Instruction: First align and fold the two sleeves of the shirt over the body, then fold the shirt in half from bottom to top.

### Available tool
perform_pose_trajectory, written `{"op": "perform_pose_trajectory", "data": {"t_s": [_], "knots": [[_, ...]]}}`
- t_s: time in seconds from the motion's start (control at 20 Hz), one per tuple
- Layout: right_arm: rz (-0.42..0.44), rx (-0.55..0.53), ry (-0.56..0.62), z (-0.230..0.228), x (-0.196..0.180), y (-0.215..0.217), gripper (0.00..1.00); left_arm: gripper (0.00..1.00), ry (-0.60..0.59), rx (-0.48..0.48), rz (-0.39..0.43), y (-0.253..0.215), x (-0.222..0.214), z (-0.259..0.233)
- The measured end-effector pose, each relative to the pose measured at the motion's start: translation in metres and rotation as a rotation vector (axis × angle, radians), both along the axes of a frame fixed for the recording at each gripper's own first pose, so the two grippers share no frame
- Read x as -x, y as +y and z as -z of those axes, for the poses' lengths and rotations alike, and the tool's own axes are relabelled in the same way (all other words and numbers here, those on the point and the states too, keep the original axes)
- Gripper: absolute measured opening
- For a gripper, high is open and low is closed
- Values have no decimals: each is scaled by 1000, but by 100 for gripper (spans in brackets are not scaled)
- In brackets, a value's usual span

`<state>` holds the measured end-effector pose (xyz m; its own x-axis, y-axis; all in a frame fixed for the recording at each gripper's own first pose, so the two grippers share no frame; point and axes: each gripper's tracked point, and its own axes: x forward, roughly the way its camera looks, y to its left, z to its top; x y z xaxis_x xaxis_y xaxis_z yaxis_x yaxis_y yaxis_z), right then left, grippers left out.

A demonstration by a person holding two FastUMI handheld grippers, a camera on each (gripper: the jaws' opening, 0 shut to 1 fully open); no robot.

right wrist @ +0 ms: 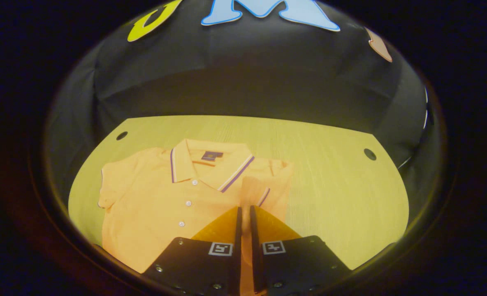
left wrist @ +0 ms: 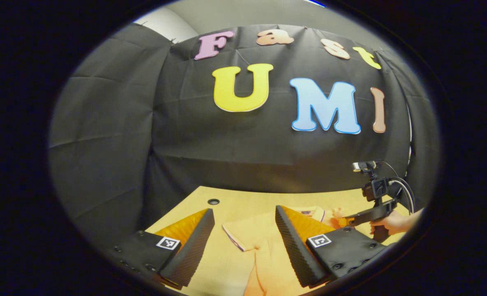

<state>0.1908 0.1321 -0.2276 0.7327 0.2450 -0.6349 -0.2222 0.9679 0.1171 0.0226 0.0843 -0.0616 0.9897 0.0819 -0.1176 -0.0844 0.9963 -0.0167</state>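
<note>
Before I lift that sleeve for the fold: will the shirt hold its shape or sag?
Probably sag: the shirt lies flat and thin on the table, and its sleeve already bends over the body. Likely light, so the right gripper may drag the rest along.

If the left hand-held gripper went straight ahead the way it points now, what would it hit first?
Probably the shirt: its sleeve lies on the table just beyond the open left hand-held gripper. If the line runs higher, the booth wall. Depth is unclear.
</note>
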Motion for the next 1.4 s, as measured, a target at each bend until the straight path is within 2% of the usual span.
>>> {"op": "perform_pose_trajectory", "data": {"t_s": [0.1, 0.15, 0.2, 0.3, 0.4, 0.45, 0.6, 0.7, 0.75, 0.8, 0.85, 0.9, 1.05, 1.4], "knots": [[20, 9, 2, -4, 4, -2, 14, 97, 6, -3, 40, -2, -15, 5], [31, 8, -1, -5, 5, -2, 23, 97, 10, -1, 55, -2, -21, 8], [39, 6, -7, -7, 9, -3, 24, 96, 16, 4, 67, -2, -25, 12], [41, -3, -30, -17, 15, -1, 39, 96, 23, 18, 77, -3, -33, 17], [28, 9, -58, -29, 25, -2, 46, 96, 30, 34, 72, -1, -40, 24], [19, 14, -80, -38, 30, -4, 56, 96, 38, 42, 64, 1, -45, 29], [-2, 16, -160, -72, 49, -7, 68, 97, 69, 64, 43, 4, -62, 48], [-3, 12, -219, -95, 68, -10, 71, 97, 98, 70, 36, 5, -76, 63], [2, 5, -239, -106, 76, -11, 84, 97, 115, 70, 34, 7, -85, 73], [11, -4, -258, -115, 85, -13, 88, 97, 128, 72, 37, 9, -92, 82], [25, -17, -273, -124, 92, -14, 90, 97, 148, 73, 42, 10, -98, 91], [40, -28, -281, -131, 102, -15, 88, 97, 164, 72, 41, 12, -105, 101], [80, -44, -305, -149, 125, -18, 96, 96, 216, 87, 38, 15, -130, 125], [147, -56, -303, -165, 179, -34, 96, 97, 330, 108, -45, 52, -170, 185]]}}
